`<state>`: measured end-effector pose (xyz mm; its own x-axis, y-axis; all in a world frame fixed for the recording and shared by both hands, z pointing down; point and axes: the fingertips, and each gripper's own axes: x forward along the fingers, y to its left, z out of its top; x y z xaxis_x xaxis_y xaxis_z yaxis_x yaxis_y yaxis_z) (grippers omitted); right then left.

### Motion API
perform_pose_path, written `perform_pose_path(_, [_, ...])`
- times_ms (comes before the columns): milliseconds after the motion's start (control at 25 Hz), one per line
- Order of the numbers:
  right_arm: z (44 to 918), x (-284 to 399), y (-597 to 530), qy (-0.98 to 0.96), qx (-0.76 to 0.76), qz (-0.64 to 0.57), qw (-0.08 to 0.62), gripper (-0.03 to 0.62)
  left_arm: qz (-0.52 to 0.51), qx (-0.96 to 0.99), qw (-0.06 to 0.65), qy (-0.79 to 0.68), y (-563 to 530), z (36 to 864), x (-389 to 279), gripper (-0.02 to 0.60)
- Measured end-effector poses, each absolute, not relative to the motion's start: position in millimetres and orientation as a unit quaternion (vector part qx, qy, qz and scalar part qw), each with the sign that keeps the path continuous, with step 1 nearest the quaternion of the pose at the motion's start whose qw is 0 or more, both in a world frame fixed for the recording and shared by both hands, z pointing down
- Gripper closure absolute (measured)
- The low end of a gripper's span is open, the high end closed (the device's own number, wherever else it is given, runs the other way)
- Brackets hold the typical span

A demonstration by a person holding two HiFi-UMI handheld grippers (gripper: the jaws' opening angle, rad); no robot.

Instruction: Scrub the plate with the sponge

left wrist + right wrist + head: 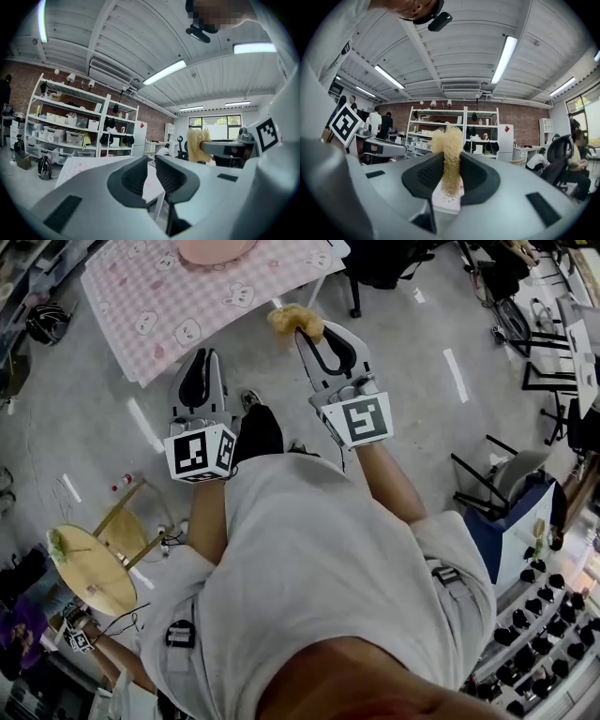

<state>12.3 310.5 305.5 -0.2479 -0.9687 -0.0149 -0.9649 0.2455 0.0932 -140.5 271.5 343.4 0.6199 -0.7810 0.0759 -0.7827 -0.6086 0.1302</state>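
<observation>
Right hand-held gripper is clamped on the yellow sponge, at 12 o'clock in head view, just off the worktop edge. Left hand-held gripper: jaws slightly apart, nothing between. Pink plate sits on worktop at 11 o'clock.

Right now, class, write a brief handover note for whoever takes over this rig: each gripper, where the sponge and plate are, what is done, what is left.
Left gripper: jaws slightly apart, empty.
Right gripper: shut on the yellow sponge.
Plate: pink, on the checked table ahead; neither gripper touches it.
Done: sponge is gripped.
Left: reach the table, perhaps steady the plate with the left gripper, then scrub.
</observation>
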Motion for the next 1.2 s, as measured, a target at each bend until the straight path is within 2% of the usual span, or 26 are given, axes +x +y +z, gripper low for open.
perform_pose_path(680, [304.4, 23.9, 117.1, -0.759, 0.647, -0.039, 0.057, 0.499, 0.016, 0.918, 0.098, -0.385, 61.8, 349.8, -136.8, 0.515])
perform_pose_path(1200, [331.2, 76.6, -25.5, -0.819, 0.571, -0.014, 0.048, 0.499, 0.041, 0.881, 0.132, -0.453, -53.5, 390.1, -91.4, 0.515])
